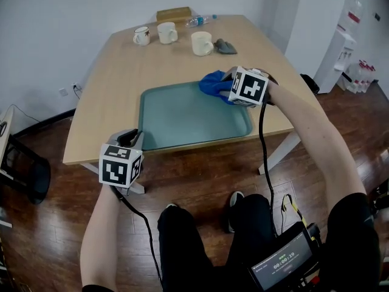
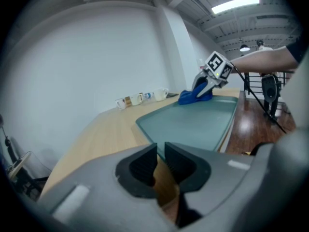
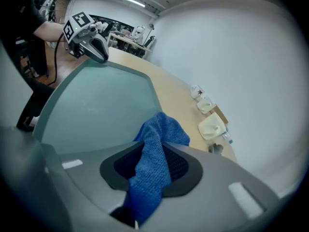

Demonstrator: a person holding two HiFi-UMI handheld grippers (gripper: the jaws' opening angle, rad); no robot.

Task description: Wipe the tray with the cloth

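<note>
A teal tray lies on the wooden table near its front edge. My right gripper is over the tray's far right corner, shut on a blue cloth. In the right gripper view the cloth runs between the pads and spills forward onto the tray. My left gripper is shut at the tray's near left corner. In the left gripper view its tips meet that corner of the tray; I cannot tell whether the rim is pinched.
At the table's far end stand three cups, a grey object, a brown box and a plastic bottle. A white appliance stands at the right wall. The person's legs are below the table's front edge.
</note>
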